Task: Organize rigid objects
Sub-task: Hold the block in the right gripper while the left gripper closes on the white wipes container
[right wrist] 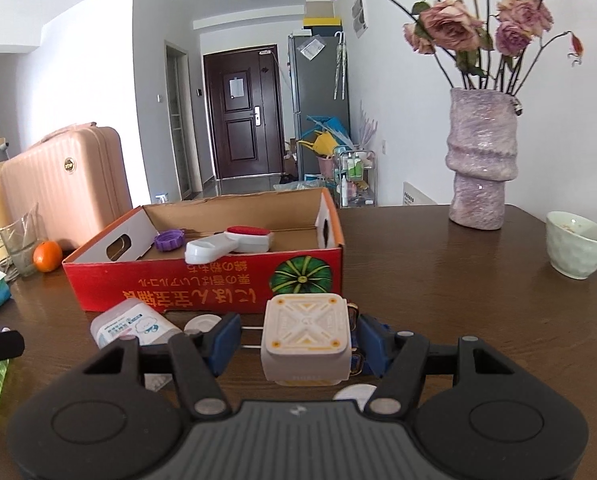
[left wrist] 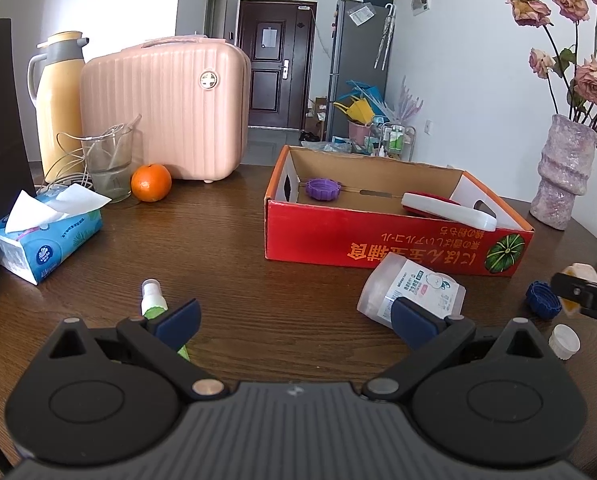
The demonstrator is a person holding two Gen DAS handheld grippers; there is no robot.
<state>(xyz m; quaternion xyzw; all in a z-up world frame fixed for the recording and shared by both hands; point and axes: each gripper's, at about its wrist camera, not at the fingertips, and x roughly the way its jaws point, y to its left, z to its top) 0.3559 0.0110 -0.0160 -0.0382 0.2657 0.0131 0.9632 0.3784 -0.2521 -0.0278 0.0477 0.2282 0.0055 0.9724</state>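
The left tool is being held with fingers apart above bare table, nothing between them. The right tool is being kept spread around a cream cube, contact unclear, before the red box mid-table. The purple cap and white brush are being held inside the box. A vase is standing near the far right edge.

— Where am I working?
— I see a home: a wooden dining table, an entrance door down the hall, a fridge, a pink suitcase and dried roses in a vase.
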